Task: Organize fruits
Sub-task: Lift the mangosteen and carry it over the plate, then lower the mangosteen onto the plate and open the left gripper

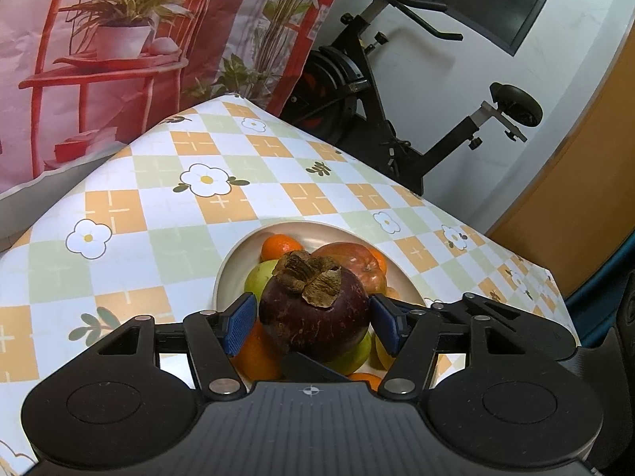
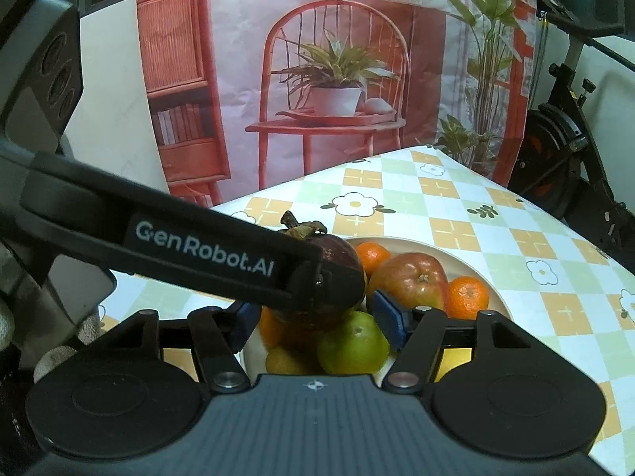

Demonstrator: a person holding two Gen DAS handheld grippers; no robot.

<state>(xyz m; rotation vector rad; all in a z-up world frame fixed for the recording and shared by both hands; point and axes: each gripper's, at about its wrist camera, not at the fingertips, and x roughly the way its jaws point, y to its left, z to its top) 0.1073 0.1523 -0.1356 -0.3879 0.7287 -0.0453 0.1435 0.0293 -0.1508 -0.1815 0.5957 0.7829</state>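
You are looking at a table [image 1: 158, 214] wearing a checked cloth [image 2: 456, 214] of orange, pale green and white squares with white flowers printed on it, its far corner reaching toward the printed backdrop. A pale round plate [image 1: 238, 254] is sitting directly on the cloth near your edge of the table, and it is carrying the piled fruit. Around the plate you are seeing only bare cloth lying flat in both views.
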